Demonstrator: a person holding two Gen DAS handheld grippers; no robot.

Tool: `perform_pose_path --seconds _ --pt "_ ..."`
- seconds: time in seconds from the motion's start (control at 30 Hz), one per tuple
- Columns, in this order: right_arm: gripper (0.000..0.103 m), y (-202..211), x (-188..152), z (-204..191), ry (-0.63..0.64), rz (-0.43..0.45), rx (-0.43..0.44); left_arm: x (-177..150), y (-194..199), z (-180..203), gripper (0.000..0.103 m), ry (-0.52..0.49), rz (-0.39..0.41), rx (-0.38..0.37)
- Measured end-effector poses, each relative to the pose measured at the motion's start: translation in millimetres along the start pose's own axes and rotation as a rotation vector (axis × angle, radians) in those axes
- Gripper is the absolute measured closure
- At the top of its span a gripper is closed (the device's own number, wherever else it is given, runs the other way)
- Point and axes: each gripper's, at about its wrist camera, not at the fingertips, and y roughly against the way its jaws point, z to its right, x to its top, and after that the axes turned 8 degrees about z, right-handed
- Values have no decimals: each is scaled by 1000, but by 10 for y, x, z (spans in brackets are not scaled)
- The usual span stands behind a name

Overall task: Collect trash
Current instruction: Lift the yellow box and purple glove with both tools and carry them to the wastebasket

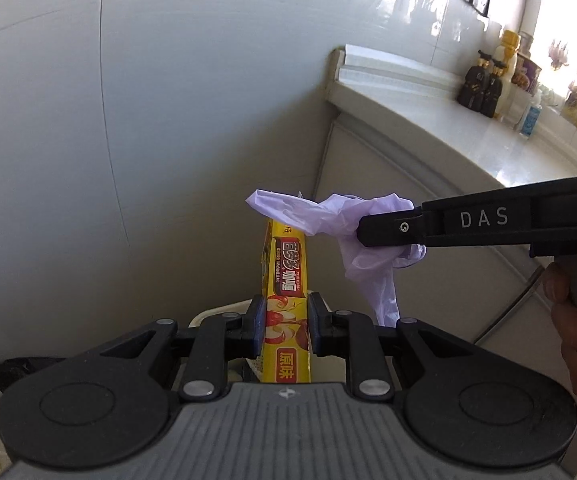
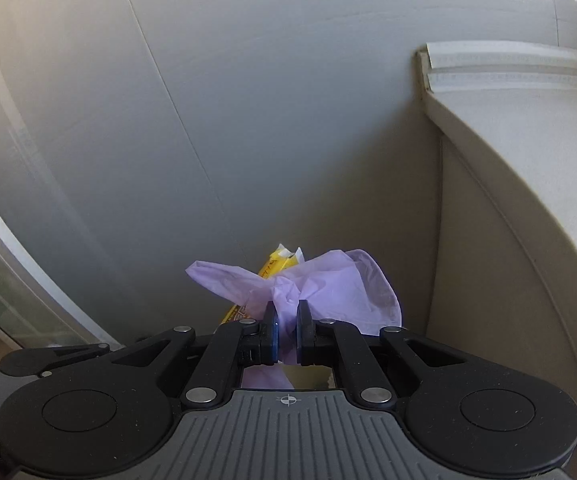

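My left gripper (image 1: 286,322) was clamped on the yellow box (image 1: 287,280), its pads pressed against both narrow sides, the box standing upright between them. My right gripper (image 2: 286,334) had its jaws pinched tight on the crumpled purple glove (image 2: 320,284), which bunched out ahead of the pads. The glove hung just over the top of the box, draping down its right side. Right of the box ran the white counter (image 1: 448,128), bottles (image 1: 484,84) standing on it farther along.
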Motion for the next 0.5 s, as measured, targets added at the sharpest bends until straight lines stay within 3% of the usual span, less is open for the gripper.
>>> perform_pose_path --seconds 0.5 --pt "97 -699 -595 313 -31 -155 -74 -424 -481 -181 84 63 -96 11"
